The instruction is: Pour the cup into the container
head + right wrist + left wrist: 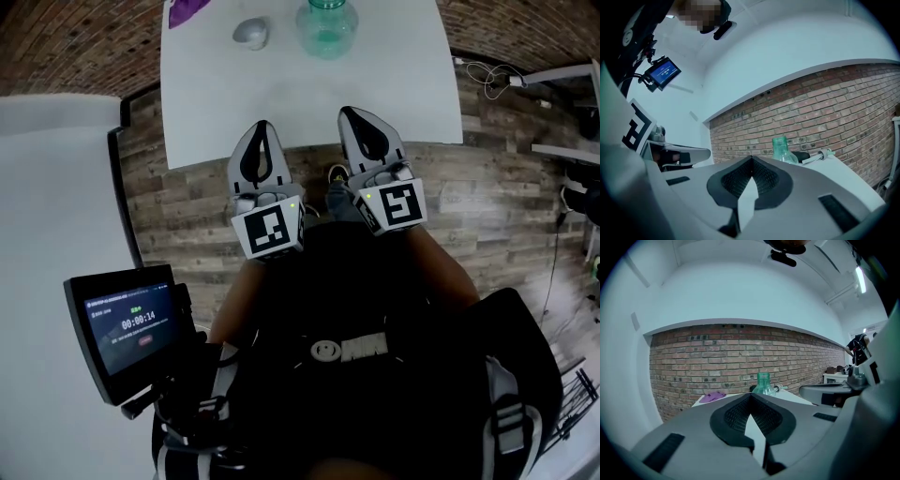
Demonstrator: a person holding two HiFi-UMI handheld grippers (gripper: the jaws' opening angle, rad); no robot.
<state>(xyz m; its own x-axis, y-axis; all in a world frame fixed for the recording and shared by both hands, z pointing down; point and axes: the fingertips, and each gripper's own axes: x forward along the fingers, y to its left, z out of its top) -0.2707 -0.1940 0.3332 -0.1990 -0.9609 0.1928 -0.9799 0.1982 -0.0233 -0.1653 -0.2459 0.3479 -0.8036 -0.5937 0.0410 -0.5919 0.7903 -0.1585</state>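
Note:
On the white table [394, 84] stands a green glass container [326, 26] at the far side, with a small grey cup [251, 33] to its left. My left gripper [260, 125] and right gripper [348, 112] hover side by side over the table's near edge, both shut and empty, and well short of the cup and container. In the left gripper view the closed tips [750, 396] point toward the container [763, 383]. The right gripper view shows its closed tips [751, 158] with the container [782, 149] just to the right. The cup is hidden in both gripper views.
A purple cloth [187, 9] lies at the table's far left corner. A dark object [802, 157] and a white pump nozzle [820, 154] lie behind the container. A brick wall [717, 362] backs the table. A timer screen [127, 328] sits at my lower left above the wood floor [187, 225].

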